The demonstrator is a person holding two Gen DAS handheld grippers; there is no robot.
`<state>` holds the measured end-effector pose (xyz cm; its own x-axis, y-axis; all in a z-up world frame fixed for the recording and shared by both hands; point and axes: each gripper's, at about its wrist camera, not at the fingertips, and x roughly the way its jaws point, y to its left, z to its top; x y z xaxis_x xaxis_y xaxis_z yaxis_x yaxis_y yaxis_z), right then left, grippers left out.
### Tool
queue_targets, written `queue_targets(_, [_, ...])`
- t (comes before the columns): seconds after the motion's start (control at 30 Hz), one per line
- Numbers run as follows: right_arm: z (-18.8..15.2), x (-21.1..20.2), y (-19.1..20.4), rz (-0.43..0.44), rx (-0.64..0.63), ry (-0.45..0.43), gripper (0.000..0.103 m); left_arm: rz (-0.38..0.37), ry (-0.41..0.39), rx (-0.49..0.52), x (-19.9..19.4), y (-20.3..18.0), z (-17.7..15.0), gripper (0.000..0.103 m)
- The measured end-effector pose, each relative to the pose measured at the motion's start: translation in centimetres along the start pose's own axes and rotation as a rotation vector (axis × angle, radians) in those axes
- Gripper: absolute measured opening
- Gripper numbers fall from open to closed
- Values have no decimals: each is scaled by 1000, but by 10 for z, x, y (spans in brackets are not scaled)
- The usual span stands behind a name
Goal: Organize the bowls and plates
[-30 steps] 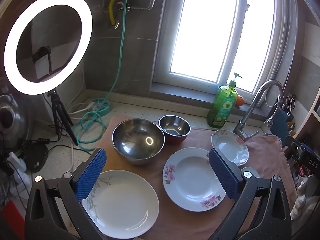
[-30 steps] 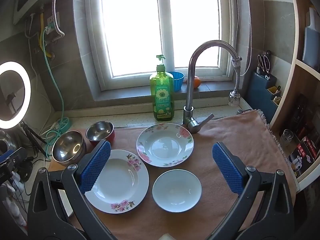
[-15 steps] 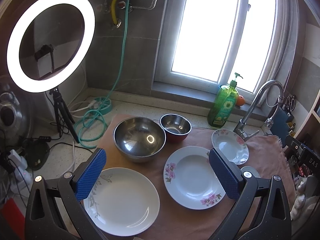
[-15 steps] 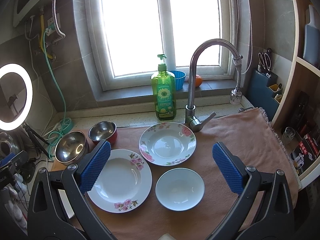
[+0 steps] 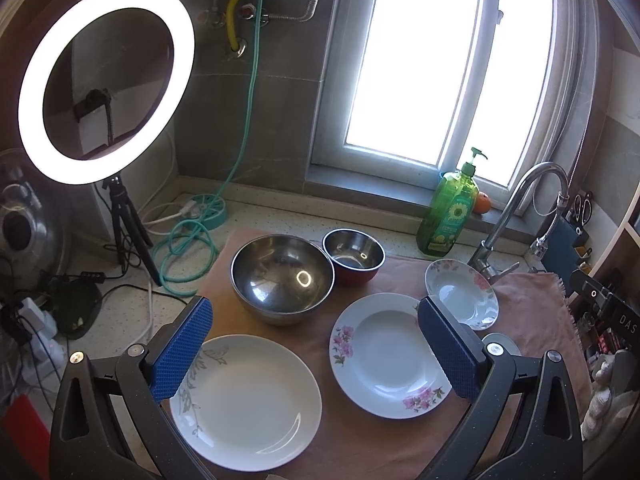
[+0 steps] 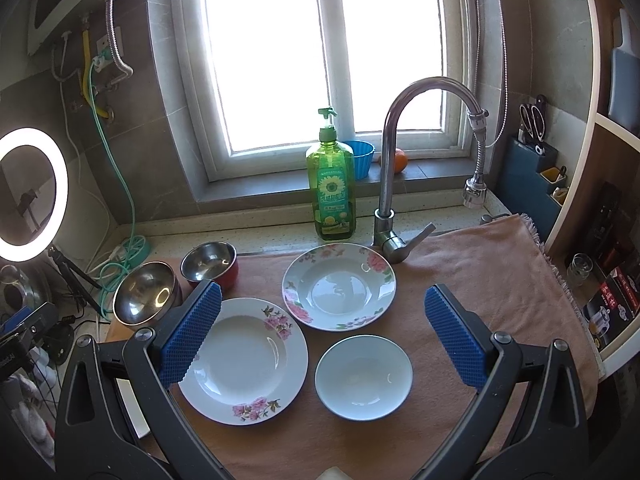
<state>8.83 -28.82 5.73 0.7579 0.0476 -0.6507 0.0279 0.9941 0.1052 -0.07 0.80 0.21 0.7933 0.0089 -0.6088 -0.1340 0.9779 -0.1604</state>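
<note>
On a pink cloth (image 6: pixel 492 280) lie a plain white plate (image 5: pixel 248 400), a pink-flowered deep plate (image 5: pixel 388 356) (image 6: pixel 244 360), a second flowered deep plate (image 5: pixel 464 292) (image 6: pixel 339 286) and a small white bowl (image 6: pixel 363 376). A large steel bowl (image 5: pixel 282 276) (image 6: pixel 145 292) and a small steel bowl with a red outside (image 5: pixel 354 254) (image 6: pixel 210 262) stand at the back left. My left gripper (image 5: pixel 316 348) hangs open above the white plate and flowered plate. My right gripper (image 6: pixel 324 336) hangs open above the flowered plate and white bowl. Both hold nothing.
A curved faucet (image 6: pixel 404 160) and a green soap bottle (image 6: pixel 331 184) stand behind the dishes. A lit ring light (image 5: pixel 106 80) on a tripod and coiled green hose (image 5: pixel 188 248) sit to the left. Shelves with boxes (image 6: pixel 608 296) border the right side.
Both views have shifted slightly, as the grippers drifted a little. The dishes show a bit further right in the frames. No dish has moved and both grippers stay open.
</note>
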Motion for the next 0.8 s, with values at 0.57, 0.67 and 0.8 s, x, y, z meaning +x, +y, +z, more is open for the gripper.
queue_targets(0.57, [1,0,-2,-1,-2,-1,103,-1,-2,9,2,-5,0,102])
queue_targets(0.67, [0,0,-2,2,0,0,103,0,0,8,2,-5,-1,102])
queue_targets(0.8, [0,0,-2,2,-2,-1,103,2,0,8,2,-5,-1,102])
